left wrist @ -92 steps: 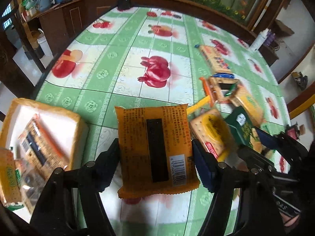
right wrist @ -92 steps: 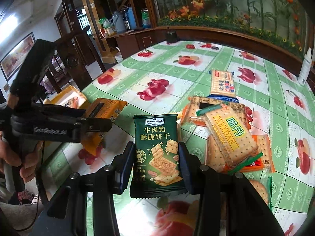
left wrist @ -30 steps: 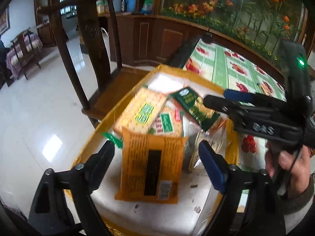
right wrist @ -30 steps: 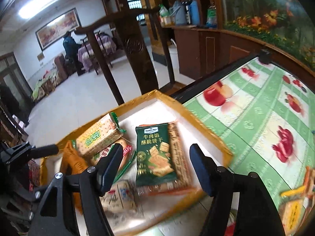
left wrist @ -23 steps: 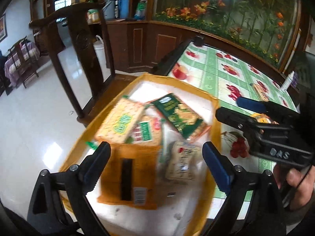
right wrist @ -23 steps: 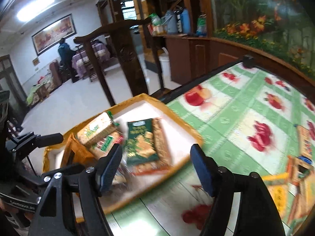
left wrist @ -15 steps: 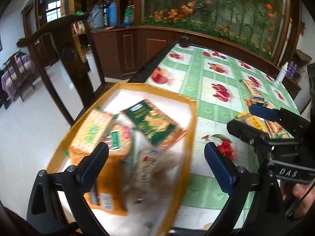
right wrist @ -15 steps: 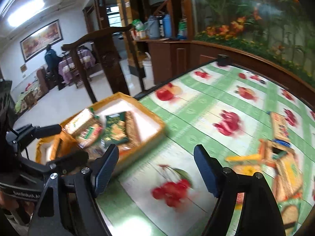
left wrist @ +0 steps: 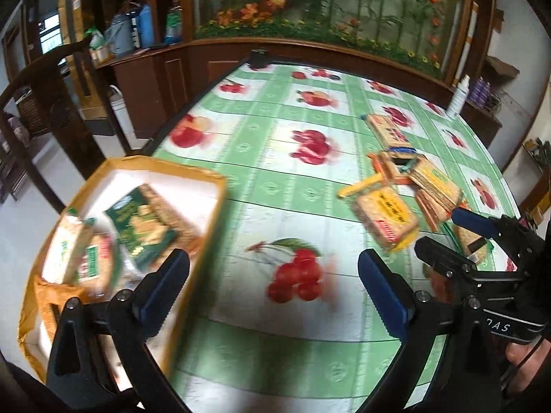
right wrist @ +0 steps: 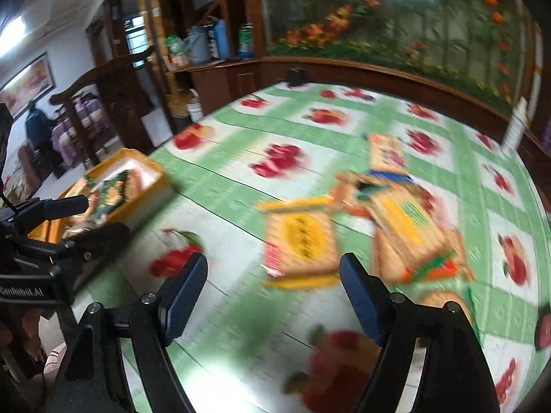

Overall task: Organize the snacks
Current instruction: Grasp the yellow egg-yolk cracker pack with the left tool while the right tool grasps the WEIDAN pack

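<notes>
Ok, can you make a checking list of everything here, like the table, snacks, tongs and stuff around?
Surface: table with green checked, fruit-print cloth.
Job's things: yellow box at the left edge holds several packets, a green biscuit packet on top; loose pile of cracker packets lies on the cloth to the right.
Clutter: white bottle at the far edge.
Grippers: left tongs and right tongs open, empty.
Cables: nothing seen.
Surroundings: wooden chair, flower mural.

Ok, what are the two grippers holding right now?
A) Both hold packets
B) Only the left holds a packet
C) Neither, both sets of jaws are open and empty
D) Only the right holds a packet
C: the left gripper and right gripper both show wide-open jaws with only tablecloth between them.
</notes>
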`<state>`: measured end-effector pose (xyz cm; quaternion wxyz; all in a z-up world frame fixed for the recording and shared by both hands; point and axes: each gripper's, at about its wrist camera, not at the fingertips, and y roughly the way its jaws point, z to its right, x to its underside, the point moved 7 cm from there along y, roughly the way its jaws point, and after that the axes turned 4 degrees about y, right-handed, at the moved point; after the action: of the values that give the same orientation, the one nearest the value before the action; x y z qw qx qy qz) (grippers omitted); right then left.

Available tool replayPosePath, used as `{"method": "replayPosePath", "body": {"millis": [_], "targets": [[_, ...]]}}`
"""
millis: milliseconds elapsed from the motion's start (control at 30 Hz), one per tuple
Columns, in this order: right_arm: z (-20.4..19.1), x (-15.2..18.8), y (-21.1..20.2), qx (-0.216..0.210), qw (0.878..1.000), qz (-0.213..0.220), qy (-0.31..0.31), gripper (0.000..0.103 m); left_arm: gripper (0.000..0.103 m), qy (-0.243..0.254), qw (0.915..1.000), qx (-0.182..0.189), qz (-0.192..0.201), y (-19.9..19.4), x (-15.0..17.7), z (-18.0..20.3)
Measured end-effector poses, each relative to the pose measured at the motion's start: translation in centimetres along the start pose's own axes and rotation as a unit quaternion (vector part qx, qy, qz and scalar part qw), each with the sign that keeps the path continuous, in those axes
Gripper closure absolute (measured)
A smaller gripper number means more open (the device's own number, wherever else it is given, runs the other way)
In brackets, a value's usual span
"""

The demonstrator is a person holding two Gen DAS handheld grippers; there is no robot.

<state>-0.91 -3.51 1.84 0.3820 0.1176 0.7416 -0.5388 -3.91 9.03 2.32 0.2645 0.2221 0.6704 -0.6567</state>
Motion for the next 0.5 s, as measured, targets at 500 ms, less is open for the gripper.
{"method": "replayPosePath", "body": {"millis": [500], "targets": [[6.3, 1.8, -2.2, 0.014, 0.998, 0.004, 0.059, 0.024, 0.005, 0.028, 0.9992, 0.015, -0.025, 3.0, -1.2, 7.0]]}}
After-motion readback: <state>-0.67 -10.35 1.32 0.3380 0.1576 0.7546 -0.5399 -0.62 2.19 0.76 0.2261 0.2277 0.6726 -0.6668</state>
